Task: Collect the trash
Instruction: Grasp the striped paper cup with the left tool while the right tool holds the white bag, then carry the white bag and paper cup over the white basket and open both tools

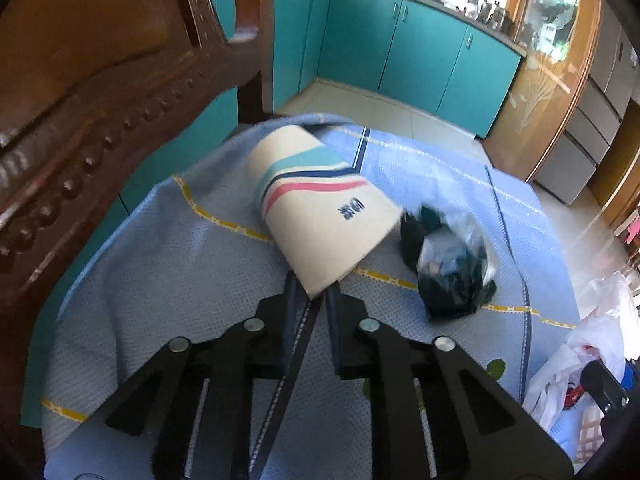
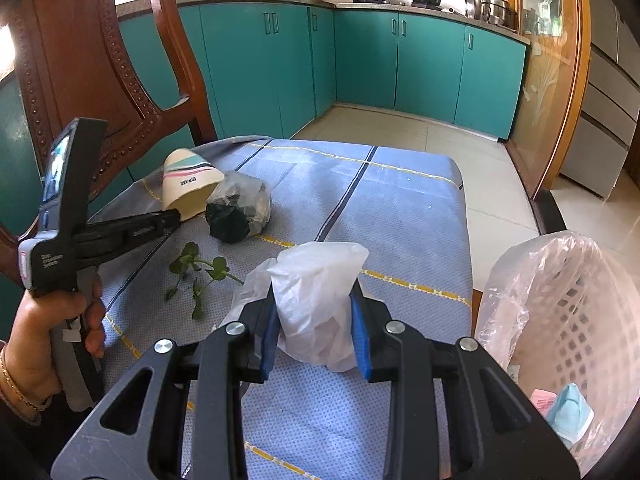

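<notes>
A striped paper cup [image 1: 320, 208] lies on its side on the blue cloth of the chair seat [image 1: 180, 280]. My left gripper [image 1: 314, 294] is shut on the cup's rim; it shows in the right wrist view [image 2: 174, 216] with the cup [image 2: 192, 186]. A clear bag of dark scraps [image 1: 448, 264] lies right of the cup, also in the right wrist view [image 2: 238, 208]. My right gripper [image 2: 316, 308] is shut on a crumpled white plastic bag [image 2: 316, 280]. A green leafy sprig [image 2: 196, 272] lies on the cloth.
A white lattice bin lined with a clear bag [image 2: 560, 320] stands right of the seat with some trash inside. The carved wooden chair back [image 1: 100, 100] rises at the left. Teal kitchen cabinets [image 2: 400, 60] stand across the tiled floor.
</notes>
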A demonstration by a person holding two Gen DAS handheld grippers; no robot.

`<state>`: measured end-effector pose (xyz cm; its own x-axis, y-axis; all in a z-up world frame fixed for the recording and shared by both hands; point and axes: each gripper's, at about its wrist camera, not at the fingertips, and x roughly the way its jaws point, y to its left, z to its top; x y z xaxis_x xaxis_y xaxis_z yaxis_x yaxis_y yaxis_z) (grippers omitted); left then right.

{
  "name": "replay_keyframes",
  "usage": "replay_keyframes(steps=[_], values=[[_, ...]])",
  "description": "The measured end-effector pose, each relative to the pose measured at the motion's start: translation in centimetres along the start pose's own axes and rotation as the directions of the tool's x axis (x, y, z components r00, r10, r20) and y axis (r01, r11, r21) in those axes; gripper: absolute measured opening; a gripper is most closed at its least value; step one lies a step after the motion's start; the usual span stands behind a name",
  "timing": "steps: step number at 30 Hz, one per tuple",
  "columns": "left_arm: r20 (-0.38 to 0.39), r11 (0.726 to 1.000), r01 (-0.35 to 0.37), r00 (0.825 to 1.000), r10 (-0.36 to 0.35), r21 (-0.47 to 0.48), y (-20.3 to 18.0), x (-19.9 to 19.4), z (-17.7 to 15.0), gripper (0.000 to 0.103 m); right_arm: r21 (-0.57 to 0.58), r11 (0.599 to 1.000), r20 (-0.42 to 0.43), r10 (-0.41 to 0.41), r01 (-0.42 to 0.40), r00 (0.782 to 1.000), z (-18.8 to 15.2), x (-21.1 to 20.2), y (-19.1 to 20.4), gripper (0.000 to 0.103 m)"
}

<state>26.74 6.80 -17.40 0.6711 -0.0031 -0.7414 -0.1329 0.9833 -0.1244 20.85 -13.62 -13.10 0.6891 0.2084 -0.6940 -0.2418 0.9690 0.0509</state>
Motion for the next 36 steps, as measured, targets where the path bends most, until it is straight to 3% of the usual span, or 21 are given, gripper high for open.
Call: replay_keyframes(steps=[8,15,22,25,29,33,36], values=[[0.133,0.995,0.012,0.991,-0.025,0.096,-0.7,-4.4,-1.0,0.004,-0.008,1.000,0.031,-0.016,0.017,0.999,0.0,-0.8,0.1,0.031],[0.259,0.987,-0.021,0.966,-0.021,0.157,-1.4,-9.5,-2.1,0.004,-0.007,1.000,0.071,-0.024,0.024,0.997,-0.1,-2.1,-0.4,0.031],[0.326,0.974,0.005,0.942,-0.080,0.225,-4.3,-15.5,-3.7,0.004,0.029,0.999,0.172,-0.048,0.044,0.984,-0.2,-5.6,-2.2,0.031],[0.315,0.966,0.070,0.937,-0.149,0.249,-6.1,-17.5,-4.3,0.004,0.062,0.993,0.241,-0.114,0.102,0.964,-0.5,-8.4,-4.2,0.031],[0.275,0.933,0.164,0.927,-0.257,0.320,-10.0,-18.9,-5.5,0.004,0.129,0.972,0.272,-0.224,0.195,0.936,-1.2,-11.3,-7.8,0.031],[0.170,0.874,0.310,0.903,-0.394,0.375,-14.5,-19.3,-6.9,0.004,0.254,0.928,0.279,-0.340,0.273,0.898,-3.0,-14.2,-12.6,0.031],[0.084,0.822,0.402,0.878,-0.471,0.403,-17.8,-19.0,-8.2,0.004,0.305,0.902,0.251,-0.384,0.304,0.888,-4.2,-15.4,-15.1,0.031]])
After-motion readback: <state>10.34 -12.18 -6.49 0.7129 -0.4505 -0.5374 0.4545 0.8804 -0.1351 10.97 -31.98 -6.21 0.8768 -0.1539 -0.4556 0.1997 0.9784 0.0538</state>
